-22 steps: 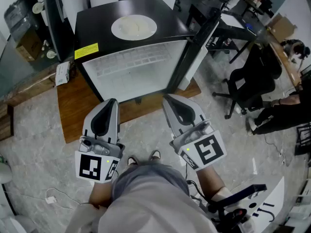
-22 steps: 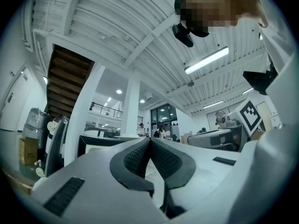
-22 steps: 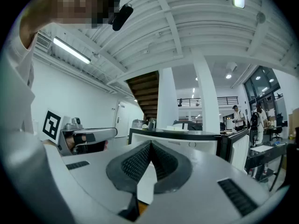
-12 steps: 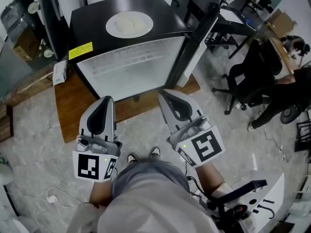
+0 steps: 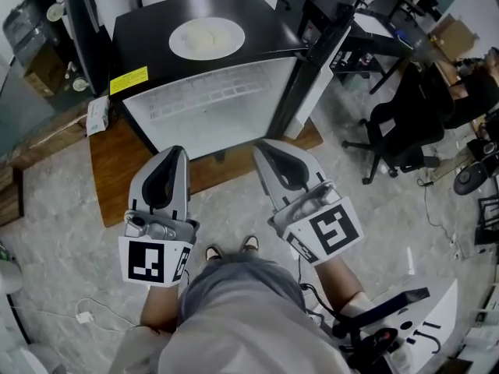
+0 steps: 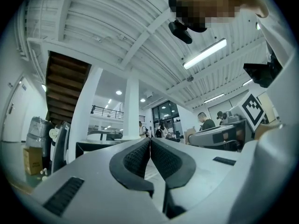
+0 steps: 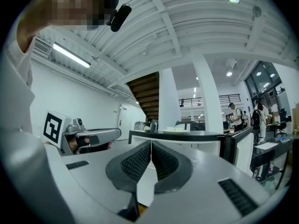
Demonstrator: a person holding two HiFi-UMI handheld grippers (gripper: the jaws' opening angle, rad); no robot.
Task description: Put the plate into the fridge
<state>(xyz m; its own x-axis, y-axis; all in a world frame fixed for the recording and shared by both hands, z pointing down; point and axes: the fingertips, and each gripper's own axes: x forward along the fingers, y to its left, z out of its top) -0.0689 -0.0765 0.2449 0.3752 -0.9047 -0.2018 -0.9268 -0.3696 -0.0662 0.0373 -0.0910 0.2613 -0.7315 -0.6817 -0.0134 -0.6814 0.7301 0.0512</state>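
Head view: plate (image 5: 207, 37) atop fridge (image 5: 142, 39), beyond left tool (image 5: 174, 153), right tool (image 5: 261, 146)

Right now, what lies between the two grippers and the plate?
In the head view, only a strip of wooden board, then the fridge: its white front and the black top where the plate sits.

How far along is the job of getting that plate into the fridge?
Done: the fridge door stands open. In hand: nothing; the left gripper and right gripper are both shut and empty, held short of the fridge. Left: the plate lies on the fridge's top, to be picked up and set inside.
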